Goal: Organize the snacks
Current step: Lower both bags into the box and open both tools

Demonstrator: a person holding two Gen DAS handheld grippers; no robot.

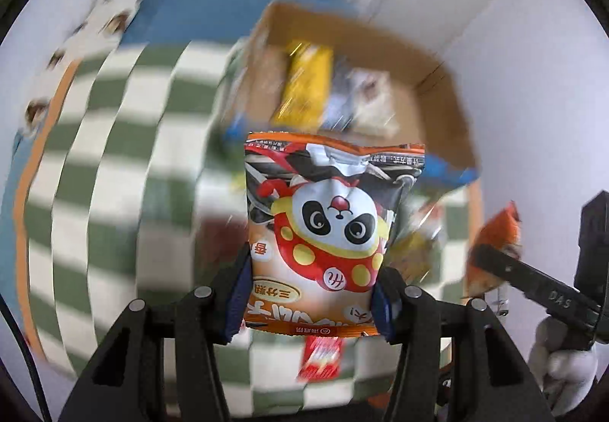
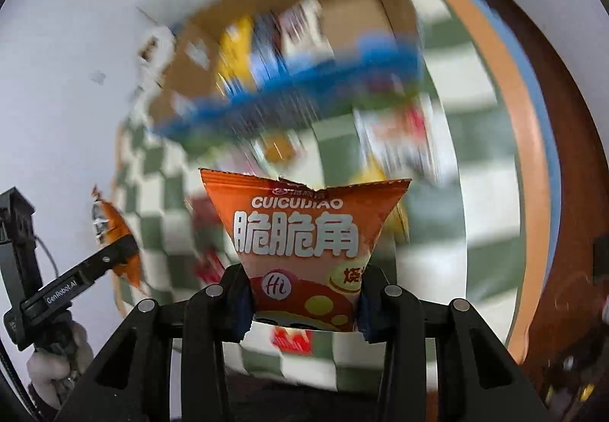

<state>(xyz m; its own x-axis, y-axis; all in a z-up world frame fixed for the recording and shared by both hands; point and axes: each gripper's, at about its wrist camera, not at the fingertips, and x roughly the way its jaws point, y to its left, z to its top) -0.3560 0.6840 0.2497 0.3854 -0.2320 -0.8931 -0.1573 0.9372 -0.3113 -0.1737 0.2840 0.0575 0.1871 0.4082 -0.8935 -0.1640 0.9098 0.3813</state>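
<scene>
Each gripper's fingers [image 1: 236, 292] clamp an orange snack bag [image 1: 323, 231], hiding the blurred cardboard box [image 2: 342, 14] behind.

A home room, by the look of it: a green-and-white checked cloth [image 1: 114, 155] covers a table set against plain white walls [image 2: 76, 79]. At twelve o'clock in both wrist views stands an open cardboard box [image 1: 437, 87] of packaged snacks, with more loose packets [image 2: 399, 132] blurred on the cloth.
</scene>
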